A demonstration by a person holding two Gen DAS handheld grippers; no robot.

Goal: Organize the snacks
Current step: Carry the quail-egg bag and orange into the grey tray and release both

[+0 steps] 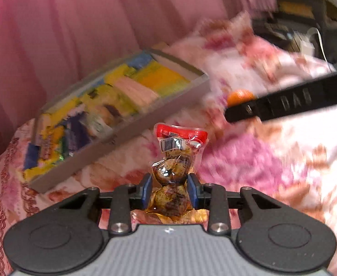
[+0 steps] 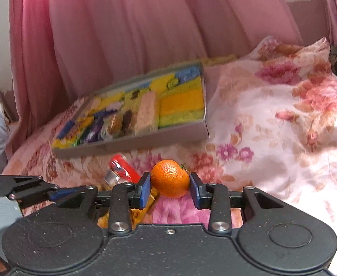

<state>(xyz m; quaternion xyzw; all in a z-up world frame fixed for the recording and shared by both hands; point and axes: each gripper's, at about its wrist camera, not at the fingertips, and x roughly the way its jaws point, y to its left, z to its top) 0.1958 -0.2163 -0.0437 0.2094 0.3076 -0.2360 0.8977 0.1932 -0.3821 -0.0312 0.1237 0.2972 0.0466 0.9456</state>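
The left gripper [image 1: 169,189] is clamped on a clear vacuum-sealed pouch of brown marinated eggs with a red top band [image 1: 176,158], whose long axis runs straight out along the fingers, red end pointing away toward the near long wall of the shallow grey cardboard box of yellow, blue and purple snack packets [image 1: 113,138]. The right gripper [image 2: 170,189] is closed on a round orange tangerine [image 2: 170,178], stem turned to its right. The box lies ahead and left of both grippers on the floral pink bedspread [image 2: 272,138], its long axis slanting from near-left to far-right; the left gripper seems nearer.
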